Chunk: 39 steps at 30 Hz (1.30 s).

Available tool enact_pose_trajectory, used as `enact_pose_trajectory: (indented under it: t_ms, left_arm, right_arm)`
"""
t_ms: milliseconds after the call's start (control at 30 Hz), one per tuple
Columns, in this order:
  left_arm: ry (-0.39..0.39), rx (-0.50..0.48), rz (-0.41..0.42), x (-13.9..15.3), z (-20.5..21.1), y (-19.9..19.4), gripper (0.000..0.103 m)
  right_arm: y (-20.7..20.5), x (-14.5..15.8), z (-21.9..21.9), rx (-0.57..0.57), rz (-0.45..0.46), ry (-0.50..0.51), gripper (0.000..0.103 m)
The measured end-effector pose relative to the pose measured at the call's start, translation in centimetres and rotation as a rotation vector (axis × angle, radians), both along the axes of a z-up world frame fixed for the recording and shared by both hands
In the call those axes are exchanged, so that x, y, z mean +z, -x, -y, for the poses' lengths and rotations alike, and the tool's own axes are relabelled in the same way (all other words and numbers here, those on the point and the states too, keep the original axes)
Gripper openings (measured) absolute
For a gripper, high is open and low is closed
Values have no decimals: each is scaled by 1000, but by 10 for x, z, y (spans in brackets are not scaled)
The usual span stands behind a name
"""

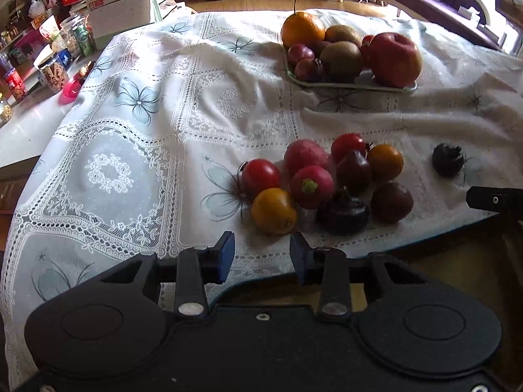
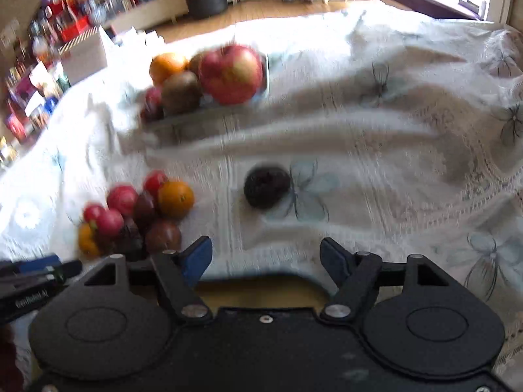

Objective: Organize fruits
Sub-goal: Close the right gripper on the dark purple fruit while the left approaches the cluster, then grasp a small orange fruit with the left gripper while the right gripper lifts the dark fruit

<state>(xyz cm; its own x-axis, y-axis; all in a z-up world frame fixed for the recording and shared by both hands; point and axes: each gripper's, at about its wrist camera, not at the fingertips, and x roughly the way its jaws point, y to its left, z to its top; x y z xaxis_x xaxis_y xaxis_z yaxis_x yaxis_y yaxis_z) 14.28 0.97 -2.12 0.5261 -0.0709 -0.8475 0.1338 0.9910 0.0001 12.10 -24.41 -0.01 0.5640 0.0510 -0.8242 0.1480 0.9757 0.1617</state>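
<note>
- Looking along the left gripper [image 1: 262, 254], its blue pads stand apart with nothing between them, just short of a heap of small fruits [image 1: 323, 184] on the lace tablecloth [image 1: 137, 137].
- A lone dark fruit [image 1: 447, 159] lies apart to the right; farther back a tray [image 1: 343, 82] holds an orange, kiwis, plums and a big apple [image 1: 395, 58].
- The right wrist view is blurred: the right gripper [image 2: 265, 256] is spread wide and empty, the dark fruit [image 2: 267, 187] ahead of it, the heap [image 2: 137, 210] to its left.

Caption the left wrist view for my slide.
Open left gripper hovers before a fruit pile on the lace cloth; a filled tray sits beyond.
</note>
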Motion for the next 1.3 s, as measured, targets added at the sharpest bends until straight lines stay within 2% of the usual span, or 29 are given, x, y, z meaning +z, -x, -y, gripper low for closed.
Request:
enact_pose_trajectory:
  t_ms: [67,167,233,400,633,700,733,767,800,833,933,1000,1200,1300]
  left_arm:
    - [10,21,43,12,-1,-3,46]
    - [8,26,76,21,0,-5,46]
    - [24,14,73,22,1,-6,46]
    - [24,6,55,15,8,-15,47]
    - [38,41,4,-4,7,-26,47]
    - [26,58,-4,-7,7,-27,46]
    - [24,62,-7,-9,7,-28,46]
    - [30,62,-8,-10,6,-29,46]
    - [40,60,-14,-11,5,-30,47]
    - [51,60,-22,-12,5,-31,47]
    - [87,57,-50,-17,4,-31,50]
    - [117,46,-74,-23,7,-33,45]
    - [122,67,-31,-19,9,-29,44]
    - [118,81,-1,-5,6,-23,44]
  right_arm:
    - [-9,10,3,-26,39,12,77]
    - [-26,12,3,-31,31,4,77]
    - [-33,8,1,-20,19,-2,76]
    - [-48,-14,-6,-45,-19,59,76]
    - [-60,-32,-16,-58,-32,122,76]
    - [-61,-37,-20,-55,-28,149,73]
    - [-60,-39,-22,-56,-21,168,64]
    - [-59,-40,-24,-54,-14,193,51]
    - [-57,-41,-26,-41,-4,209,44]
    - [-56,-40,-28,-33,2,220,45]
    - [-55,-36,-26,-34,6,178,45]
    - [-53,-31,-22,-40,20,130,45]
    - [-32,7,-10,-33,96,-10,45]
    - [-13,27,-7,-23,130,-63,45]
